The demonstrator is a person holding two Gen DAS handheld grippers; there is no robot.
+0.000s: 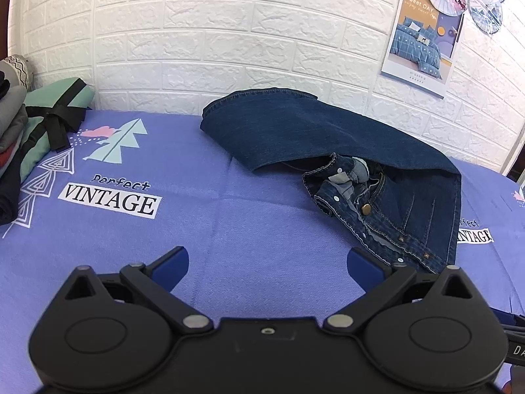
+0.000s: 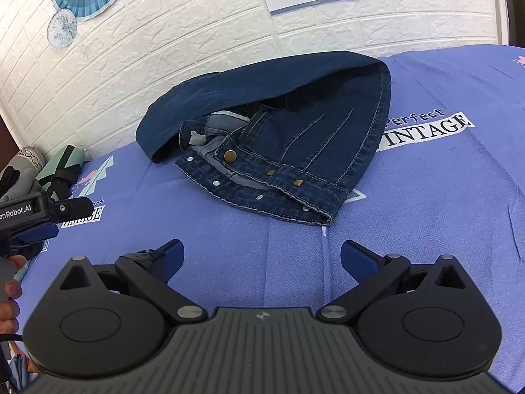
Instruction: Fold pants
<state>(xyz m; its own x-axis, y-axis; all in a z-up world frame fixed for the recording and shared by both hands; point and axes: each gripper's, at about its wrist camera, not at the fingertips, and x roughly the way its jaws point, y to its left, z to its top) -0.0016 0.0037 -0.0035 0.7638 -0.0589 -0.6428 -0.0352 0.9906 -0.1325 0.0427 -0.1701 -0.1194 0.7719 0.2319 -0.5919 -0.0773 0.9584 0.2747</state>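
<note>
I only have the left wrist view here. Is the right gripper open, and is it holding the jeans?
Observer: The right gripper is open and empty, over bare bedsheet.
Operator: How does it sit relative to the jeans?
Observer: It is short of the jeans. The waistband lies ahead of its fingertips, untouched.
Operator: The waistband's near end is hidden in my view. Where is it?
Observer: The end rests on the bedsheet, ahead of the gripper and slightly to the right of its middle.
</note>
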